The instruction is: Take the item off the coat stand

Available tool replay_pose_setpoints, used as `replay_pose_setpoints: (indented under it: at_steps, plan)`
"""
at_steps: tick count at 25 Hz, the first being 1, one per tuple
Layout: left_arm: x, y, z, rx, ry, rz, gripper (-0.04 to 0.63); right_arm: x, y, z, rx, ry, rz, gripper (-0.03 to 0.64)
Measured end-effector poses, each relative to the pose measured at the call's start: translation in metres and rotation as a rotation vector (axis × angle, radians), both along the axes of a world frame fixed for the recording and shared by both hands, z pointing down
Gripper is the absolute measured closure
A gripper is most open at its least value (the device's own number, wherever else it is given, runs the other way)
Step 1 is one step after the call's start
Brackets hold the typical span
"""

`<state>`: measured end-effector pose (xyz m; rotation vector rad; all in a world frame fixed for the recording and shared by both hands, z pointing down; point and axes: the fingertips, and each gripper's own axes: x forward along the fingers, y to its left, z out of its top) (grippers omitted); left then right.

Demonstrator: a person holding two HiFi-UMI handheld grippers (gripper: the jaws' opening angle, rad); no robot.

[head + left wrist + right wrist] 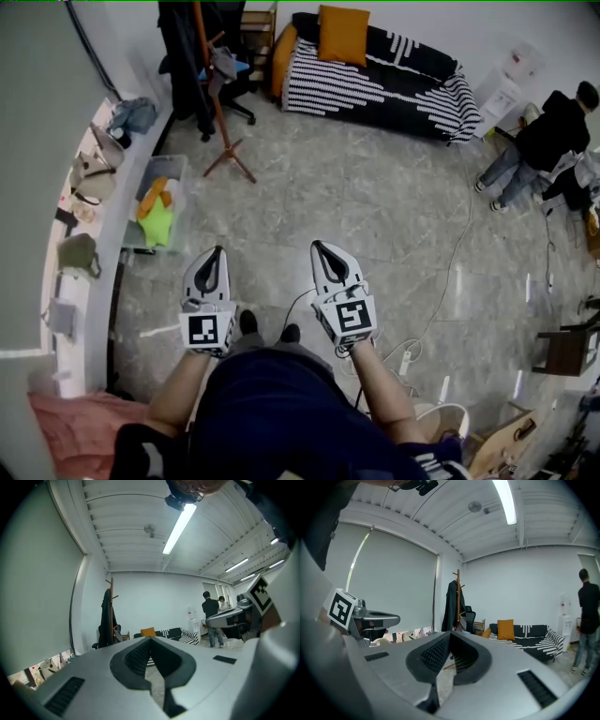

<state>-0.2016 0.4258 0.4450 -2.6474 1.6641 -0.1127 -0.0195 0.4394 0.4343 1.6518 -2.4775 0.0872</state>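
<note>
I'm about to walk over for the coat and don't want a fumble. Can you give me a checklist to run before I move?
1. Left claw empty: ok, shut on nothing.
2. Right claw empty: ok, shut on nothing.
3. Claws open for grasping: not ok.
4. Dark coat hanging on coat stand: ok.
5. Stand within reach: not ok, it is across the floor.
6. Which hook holds the coat: cannot tell.

A dark coat [183, 52] is hanging full-length on the wooden coat stand [223, 131], draping against its upright pole; the stand is standing on splayed feet by the window wall [37, 112].
</note>
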Motion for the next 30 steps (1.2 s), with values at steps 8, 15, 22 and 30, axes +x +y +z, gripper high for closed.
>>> replay_pose_setpoints:
  at_steps: [8, 15, 22, 30]
  plan:
    - [0.010, -0.002, -0.005, -0.005, 0.031, 0.047, 0.520, 0.002, 0.002, 0.003, -0.011, 0.010, -0.011, 0.598]
    - [0.009, -0.007, -0.004, -0.004, 0.022, 0.064, 0.397, 0.003, 0.004, 0.003, -0.013, 0.001, -0.018, 0.598]
    - [0.007, -0.015, -0.002, -0.008, -0.008, 0.063, 0.319, 0.005, 0.004, 0.003, -0.017, -0.007, -0.025, 0.598]
    - [0.010, -0.022, 0.001, -0.014, -0.005, 0.065, 0.273, 0.010, 0.002, 0.002, -0.017, -0.014, -0.026, 0.598]
